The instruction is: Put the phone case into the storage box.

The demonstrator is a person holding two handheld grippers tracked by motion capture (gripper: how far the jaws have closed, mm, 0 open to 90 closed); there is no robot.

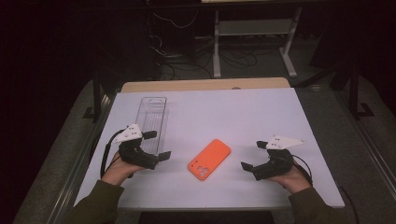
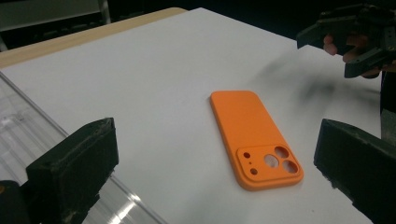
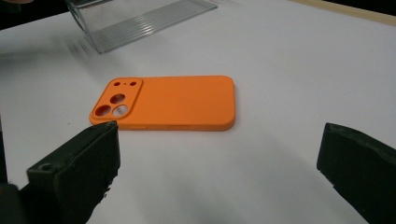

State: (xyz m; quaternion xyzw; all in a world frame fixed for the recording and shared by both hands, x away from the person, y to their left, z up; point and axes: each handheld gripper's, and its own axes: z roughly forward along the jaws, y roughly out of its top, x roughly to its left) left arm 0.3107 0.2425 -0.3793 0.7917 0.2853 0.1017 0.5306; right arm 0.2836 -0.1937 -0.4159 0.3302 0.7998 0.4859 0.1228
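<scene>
We see the left gripper (image 1: 156,145) and the right gripper (image 1: 252,155) both with jaws spread wide and empty, resting low on the white bench (image 1: 243,112) on either side of the orange, round-cornered phone case (image 1: 209,158). The case lies flat between them, back side up with its camera cut-outs toward the person, touching neither gripper, and we can read no brand or writing on it. Just beyond the left gripper lies a clear, ribbed plastic tray (image 1: 152,119), also unlabelled.
</scene>
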